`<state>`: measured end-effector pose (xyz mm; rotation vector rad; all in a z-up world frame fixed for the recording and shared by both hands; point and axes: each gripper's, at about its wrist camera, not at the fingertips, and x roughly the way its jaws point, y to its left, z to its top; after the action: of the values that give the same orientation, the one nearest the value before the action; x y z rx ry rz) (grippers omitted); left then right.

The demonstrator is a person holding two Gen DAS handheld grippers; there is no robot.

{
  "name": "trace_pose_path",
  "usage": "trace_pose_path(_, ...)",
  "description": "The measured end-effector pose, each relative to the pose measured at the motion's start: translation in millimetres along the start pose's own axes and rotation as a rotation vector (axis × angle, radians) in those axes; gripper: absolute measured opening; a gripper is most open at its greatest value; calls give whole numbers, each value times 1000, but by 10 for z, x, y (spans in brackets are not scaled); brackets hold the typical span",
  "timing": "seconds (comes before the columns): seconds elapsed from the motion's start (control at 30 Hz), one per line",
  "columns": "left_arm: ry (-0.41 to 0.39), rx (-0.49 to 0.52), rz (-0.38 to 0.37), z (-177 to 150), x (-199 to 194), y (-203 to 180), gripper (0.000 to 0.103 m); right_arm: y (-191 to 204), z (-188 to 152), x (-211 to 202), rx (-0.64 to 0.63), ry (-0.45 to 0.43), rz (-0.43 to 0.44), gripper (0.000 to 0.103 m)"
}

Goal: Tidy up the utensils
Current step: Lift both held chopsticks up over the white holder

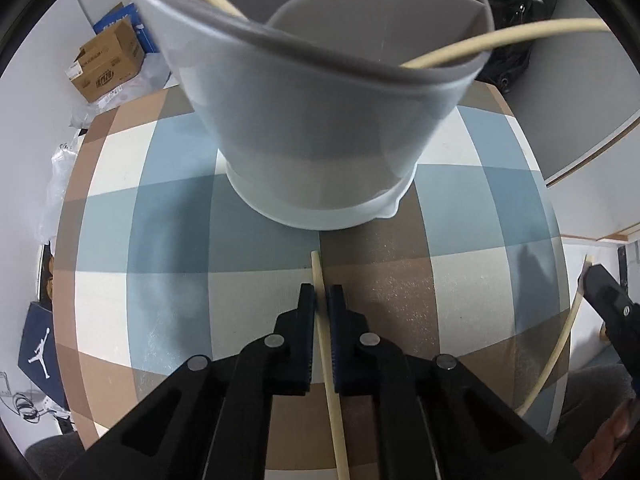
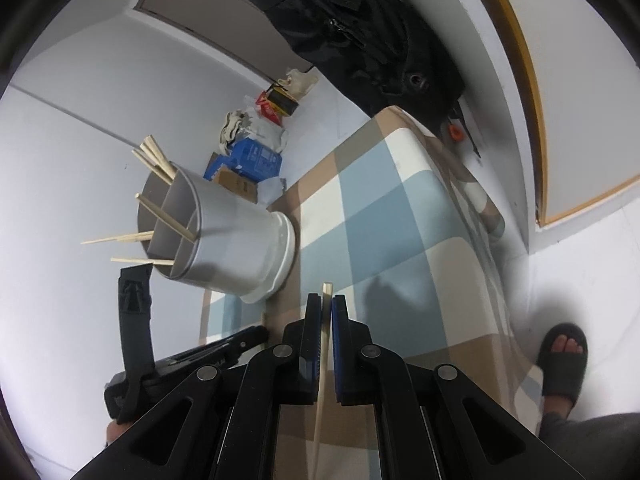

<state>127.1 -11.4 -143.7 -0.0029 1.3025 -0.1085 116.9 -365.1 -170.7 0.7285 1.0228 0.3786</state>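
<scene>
A grey utensil holder [image 1: 316, 120] with inner dividers stands on the checked tablecloth [image 1: 168, 216], just ahead of my left gripper [image 1: 321, 294]. My left gripper is shut on a wooden chopstick [image 1: 326, 356] whose tip points at the holder's base. Other chopsticks [image 1: 500, 42] lean out of its rim. In the right wrist view the holder [image 2: 236, 240] has several chopsticks [image 2: 160, 162] in its compartments. My right gripper [image 2: 326, 305] is shut on another chopstick [image 2: 325, 320], held over the table to the right of the holder. The right gripper also shows in the left wrist view [image 1: 612, 300].
Cardboard boxes [image 1: 106, 64] and plastic bags lie on the floor beyond the table's far left edge. A black bag [image 2: 360, 24] hangs at the far end of the table. A foot in a black slipper [image 2: 564, 360] stands on the floor to the right.
</scene>
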Motion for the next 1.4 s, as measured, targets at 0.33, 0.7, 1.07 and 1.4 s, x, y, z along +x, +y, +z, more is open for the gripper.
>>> trace_pose_path(0.33,-183,-68,-17,-153,-378,152,2,127,-21,-93,-56,-58,9,4)
trace_pose_path(0.7,-409,-44,-76,-101,-1014,28,1,786,5,-423,-204,-203,44,4)
trace_pose_path(1.07,-501,1,-121,-6,-1347,41,1,1523,30,-615,-396,-285,60,4)
trace_pose_path(1.4,-565,28,-175,168,-1747,85,1,2094,362,-688,-527,-348,67,4)
